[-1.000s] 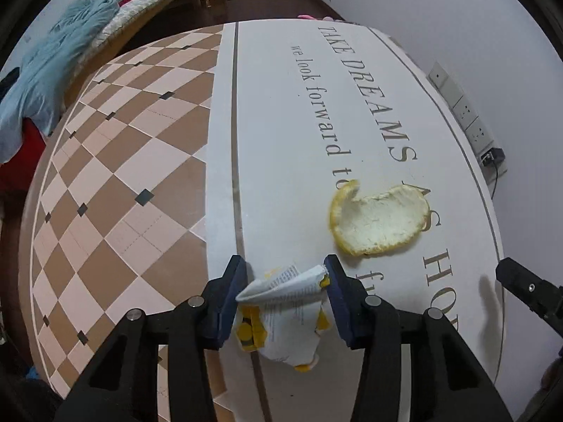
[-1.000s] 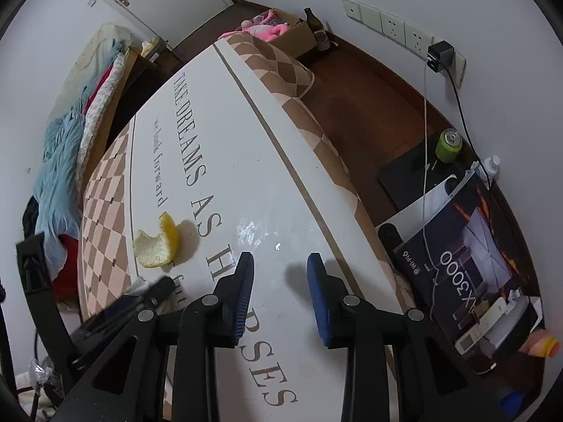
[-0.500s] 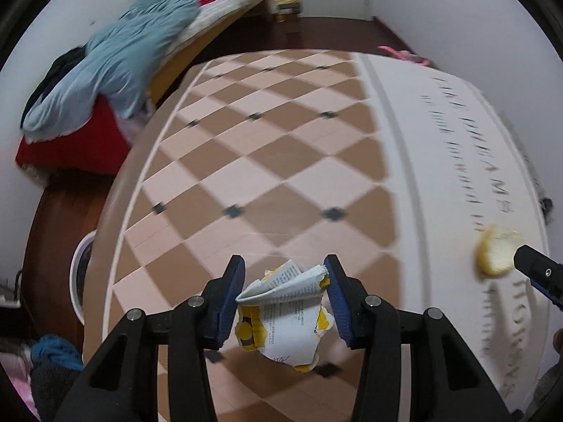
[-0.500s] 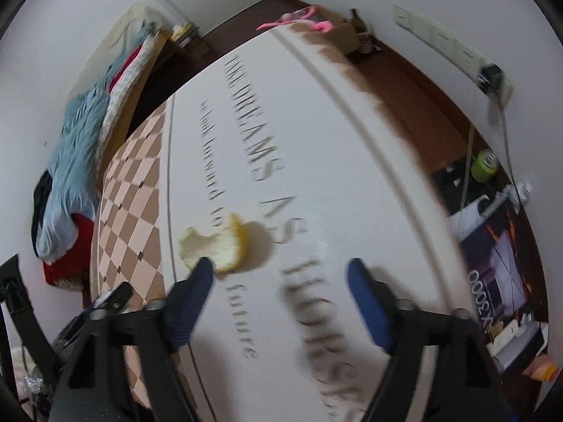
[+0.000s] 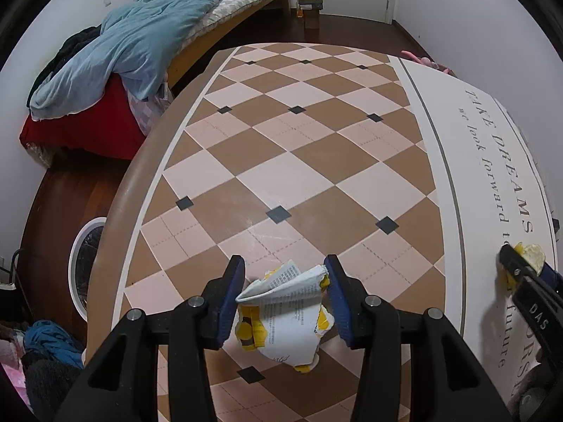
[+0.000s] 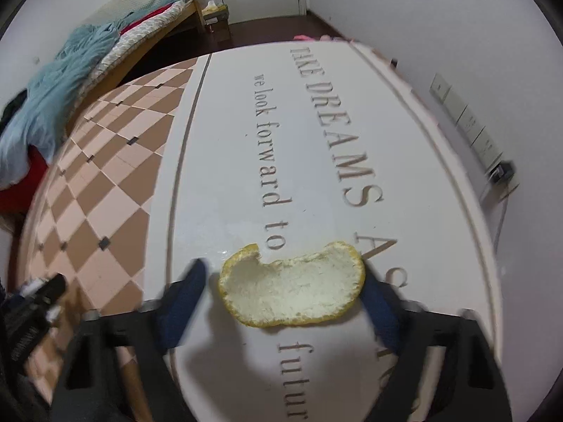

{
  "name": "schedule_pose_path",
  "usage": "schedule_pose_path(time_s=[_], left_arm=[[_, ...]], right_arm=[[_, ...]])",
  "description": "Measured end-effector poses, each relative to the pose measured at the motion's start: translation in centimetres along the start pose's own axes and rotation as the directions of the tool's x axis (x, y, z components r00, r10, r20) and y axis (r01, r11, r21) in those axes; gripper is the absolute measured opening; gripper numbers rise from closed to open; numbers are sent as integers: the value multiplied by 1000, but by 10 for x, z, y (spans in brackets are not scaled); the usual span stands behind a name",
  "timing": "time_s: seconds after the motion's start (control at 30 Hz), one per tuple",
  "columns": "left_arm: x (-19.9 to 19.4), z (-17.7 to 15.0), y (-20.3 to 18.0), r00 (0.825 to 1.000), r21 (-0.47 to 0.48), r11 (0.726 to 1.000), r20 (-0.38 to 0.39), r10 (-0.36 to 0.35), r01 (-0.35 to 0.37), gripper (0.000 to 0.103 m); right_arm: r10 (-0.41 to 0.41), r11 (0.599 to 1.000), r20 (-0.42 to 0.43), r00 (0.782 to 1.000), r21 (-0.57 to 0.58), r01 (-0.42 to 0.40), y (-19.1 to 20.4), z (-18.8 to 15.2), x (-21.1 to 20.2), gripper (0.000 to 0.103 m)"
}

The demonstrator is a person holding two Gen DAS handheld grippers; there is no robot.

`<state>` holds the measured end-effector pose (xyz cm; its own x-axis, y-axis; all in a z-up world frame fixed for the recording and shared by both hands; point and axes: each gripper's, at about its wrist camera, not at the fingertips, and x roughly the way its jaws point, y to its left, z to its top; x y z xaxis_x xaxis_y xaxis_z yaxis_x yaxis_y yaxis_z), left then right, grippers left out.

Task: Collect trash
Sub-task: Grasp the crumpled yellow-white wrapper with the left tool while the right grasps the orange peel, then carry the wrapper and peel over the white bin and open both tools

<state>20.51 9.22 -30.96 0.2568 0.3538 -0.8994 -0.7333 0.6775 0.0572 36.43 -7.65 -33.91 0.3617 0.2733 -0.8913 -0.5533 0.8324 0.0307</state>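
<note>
My left gripper [image 5: 283, 293] is shut on a crumpled white and yellow paper wrapper [image 5: 285, 313] and holds it above the checkered part of the table [image 5: 281, 161]. A yellow orange peel [image 6: 292, 293] lies pith side up on the white lettered part of the table [image 6: 316, 176]. My right gripper [image 6: 285, 299] is open wide, with one blue finger on each side of the peel; the view is blurred. The peel [image 5: 531, 255] and the right gripper also show at the right edge of the left wrist view.
A white-rimmed bin [image 5: 84, 267] stands on the wooden floor left of the table edge. A bed with a blue blanket [image 5: 133, 38] and red cloth is beyond. Wall sockets [image 6: 468, 123] and a plug are on the right wall.
My left gripper carried the wrapper left, from the white area to over the checkered area near the table edge. My right gripper opened wide and moved to straddle the orange peel.
</note>
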Motion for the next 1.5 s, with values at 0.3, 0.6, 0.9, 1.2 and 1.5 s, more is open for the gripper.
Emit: schedule_pose_path(time_s=[0.3,0.6,0.9,1.2,1.5], left_arm=[[-29,6,11,998,11,1000,50,-25,25,43],[-98,21,68,987,1,1000,159,-29,29,43],[-153,35,191,964,-111,991,247,101,-75,43],[-117,24,336,986,-281,957,126,109,-70,43],[14,-5,445,989,-457,890,-132,-66,-2,45]], right_arm=[[16,999,44,999,-53,-14,5,5,-27,38],[128,988,104,986,-102,-117,48,20,-101,38],[281,944,146,949,-221,-245,156,36,-171,38],[441,843,1,898,-345,-413,324,17,-164,38],[432,783,-305,849,-341,-520,465,-37,-51,38]])
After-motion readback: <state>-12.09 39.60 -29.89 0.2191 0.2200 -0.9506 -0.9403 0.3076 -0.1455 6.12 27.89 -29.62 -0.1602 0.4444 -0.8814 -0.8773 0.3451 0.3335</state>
